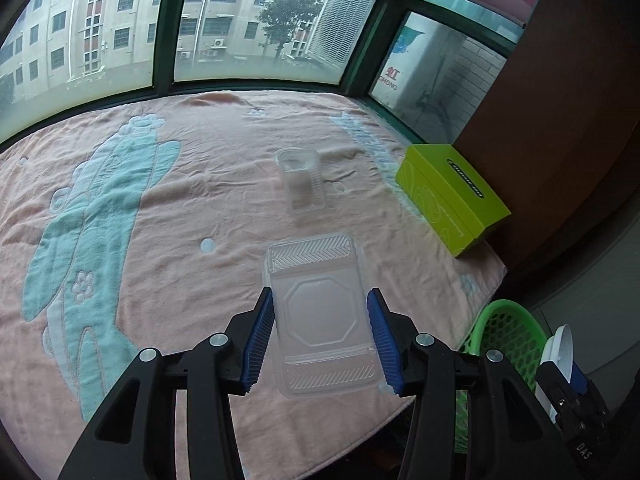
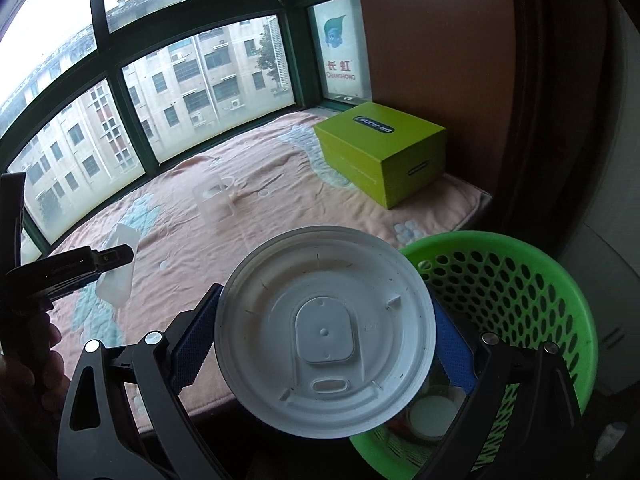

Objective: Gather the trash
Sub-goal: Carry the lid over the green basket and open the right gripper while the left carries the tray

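Observation:
My left gripper (image 1: 320, 300) is shut on a clear plastic tray (image 1: 320, 312) and holds it above the pink blanket (image 1: 160, 200). A second clear plastic container (image 1: 302, 180) lies on the blanket farther off; it also shows in the right wrist view (image 2: 214, 198). My right gripper (image 2: 326, 316) is shut on a white round plastic lid (image 2: 326, 340), held at the left rim of the green perforated basket (image 2: 520, 292). The basket also shows in the left wrist view (image 1: 508, 332), at the lower right. The left gripper with its tray (image 2: 118, 272) shows at the left of the right wrist view.
A lime green box (image 1: 452, 192) stands on the blanket at the right by a brown wall; it also shows in the right wrist view (image 2: 384, 156). Windows (image 1: 256, 28) run along the far edge. The basket holds some trash (image 2: 434, 416) at its bottom.

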